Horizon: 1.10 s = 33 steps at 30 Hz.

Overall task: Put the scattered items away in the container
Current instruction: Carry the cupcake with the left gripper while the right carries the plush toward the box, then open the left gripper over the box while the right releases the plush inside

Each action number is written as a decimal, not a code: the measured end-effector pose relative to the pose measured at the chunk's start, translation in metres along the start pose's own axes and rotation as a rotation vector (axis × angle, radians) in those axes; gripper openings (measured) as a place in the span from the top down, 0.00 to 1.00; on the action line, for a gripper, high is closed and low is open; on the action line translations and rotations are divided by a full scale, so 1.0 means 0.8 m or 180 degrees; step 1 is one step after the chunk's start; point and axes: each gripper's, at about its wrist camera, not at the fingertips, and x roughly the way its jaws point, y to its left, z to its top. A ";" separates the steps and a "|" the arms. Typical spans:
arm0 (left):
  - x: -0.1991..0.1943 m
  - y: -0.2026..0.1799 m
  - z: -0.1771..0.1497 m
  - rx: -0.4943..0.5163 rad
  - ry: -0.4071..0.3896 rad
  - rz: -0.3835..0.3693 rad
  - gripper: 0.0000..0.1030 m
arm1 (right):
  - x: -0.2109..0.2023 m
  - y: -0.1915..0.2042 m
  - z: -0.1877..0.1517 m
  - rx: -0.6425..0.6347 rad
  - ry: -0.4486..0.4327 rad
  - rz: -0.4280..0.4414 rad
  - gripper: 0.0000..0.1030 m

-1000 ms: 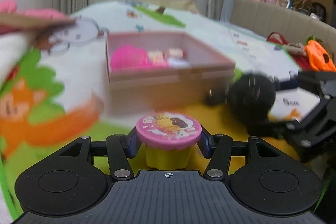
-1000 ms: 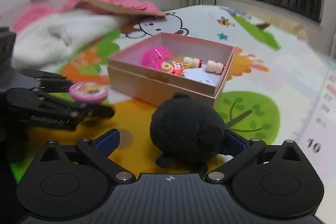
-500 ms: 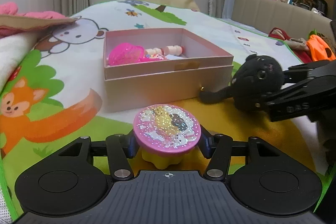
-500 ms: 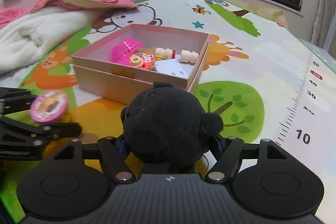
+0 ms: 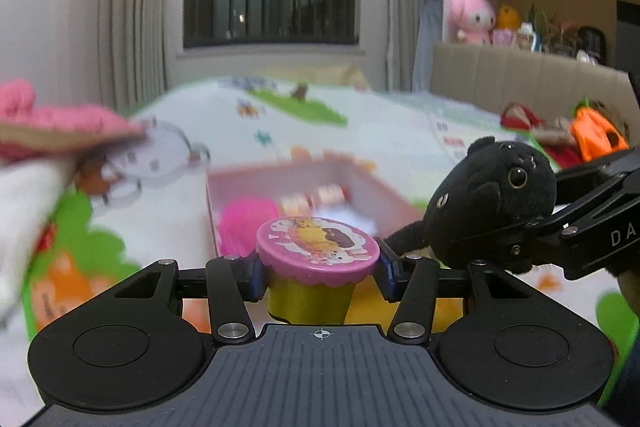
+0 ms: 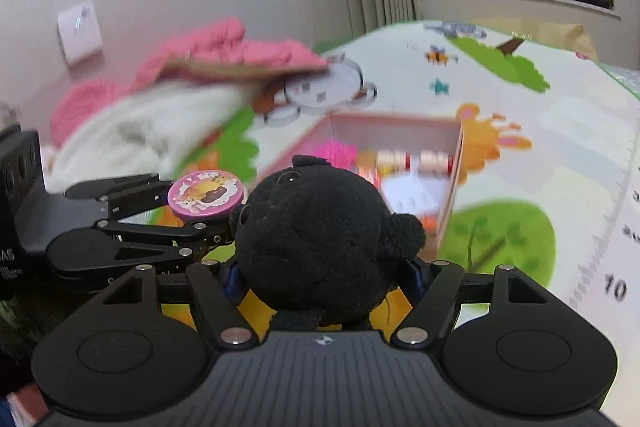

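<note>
1. My left gripper [image 5: 318,273] was squeezing tighter on the yellow pot with the pink lid [image 5: 316,259], low in the middle of its view.
2. My right gripper [image 6: 324,277] held the black plush toy [image 6: 320,239] snugly; a second before it sat loose between wide fingers.
3. Both toys were lifted up since then.
4. The pink box [image 6: 456,163] now looked lower and blurry, behind the toys.
</note>
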 end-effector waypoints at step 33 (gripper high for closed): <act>0.094 0.046 -0.058 0.0267 0.0884 0.0305 0.40 | 0.102 -0.050 -0.040 -0.0407 0.0139 -0.0833 0.33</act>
